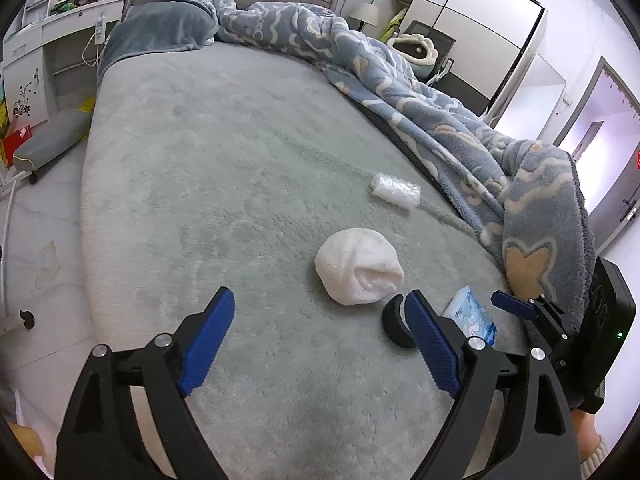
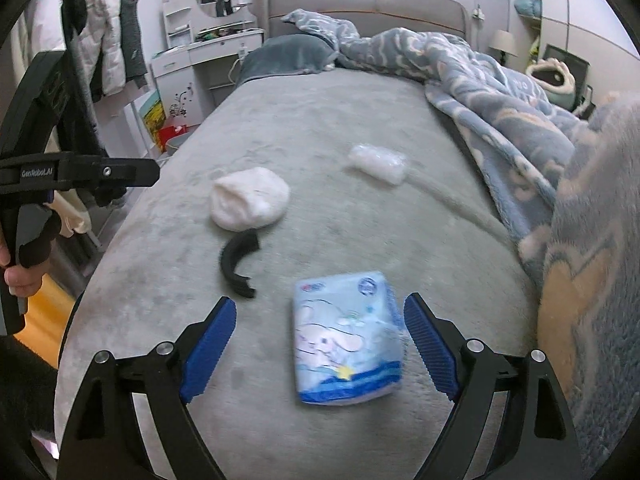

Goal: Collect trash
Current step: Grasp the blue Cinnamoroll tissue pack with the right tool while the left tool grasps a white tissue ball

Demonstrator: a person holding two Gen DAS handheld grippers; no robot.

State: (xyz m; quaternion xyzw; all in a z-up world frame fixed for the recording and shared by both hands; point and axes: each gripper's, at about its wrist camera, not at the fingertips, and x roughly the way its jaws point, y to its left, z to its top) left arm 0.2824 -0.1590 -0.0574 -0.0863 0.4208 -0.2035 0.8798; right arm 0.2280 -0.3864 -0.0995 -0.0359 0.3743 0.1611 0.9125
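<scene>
Several small items lie on the grey bed (image 1: pixel 224 168). In the left wrist view a white balled cloth (image 1: pixel 358 268) sits just beyond my open left gripper (image 1: pixel 320 294), which holds nothing. A black curved plastic piece (image 1: pixel 394 326) lies partly behind its right finger. Farther back lies a bubble-wrap roll (image 1: pixel 396 191). In the right wrist view a blue cartoon tissue pack (image 2: pixel 346 340) lies between the wide fingers of my open right gripper (image 2: pixel 320 299), near the right pad and not pressed. Beyond it are the black piece (image 2: pixel 238 266), the white ball (image 2: pixel 250 202) and the bubble wrap (image 2: pixel 376 164).
A blue patterned blanket (image 1: pixel 440 120) is heaped along the bed's right side, close to the right gripper (image 1: pixel 520 308). A grey pillow (image 1: pixel 160 32) lies at the head. A white dresser (image 2: pixel 208 52) and hanging coats (image 2: pixel 104 32) stand left of the bed. Floor shows at left (image 1: pixel 40 240).
</scene>
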